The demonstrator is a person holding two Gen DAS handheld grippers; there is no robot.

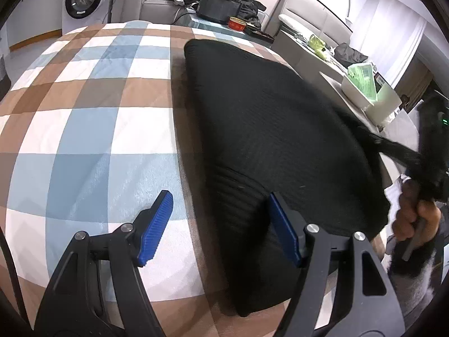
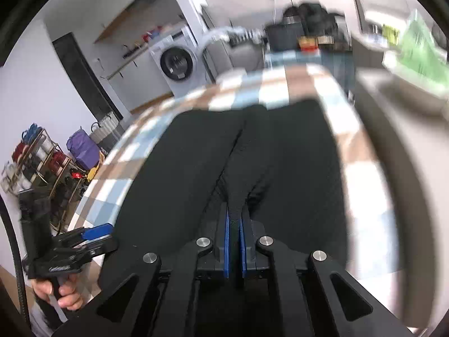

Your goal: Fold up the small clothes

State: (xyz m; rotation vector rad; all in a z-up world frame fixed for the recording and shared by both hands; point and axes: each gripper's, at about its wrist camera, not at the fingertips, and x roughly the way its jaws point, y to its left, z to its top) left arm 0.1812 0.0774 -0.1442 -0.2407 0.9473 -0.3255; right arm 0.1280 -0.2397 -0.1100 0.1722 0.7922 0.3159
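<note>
The right gripper pinches the black garment's edge, the left gripper spread; next, I judge, carry it across the checked bench.

1. A garment lies on the table, along its right edge.
2. Beyond the table's far edge stands a washing machine, left of a sofa.

Your left wrist view is sharp and evenly bright, daylight glowing from the window at upper right. Your right wrist view smears badly toward the right edge. Both fisheyes bend the rims dark.
</note>
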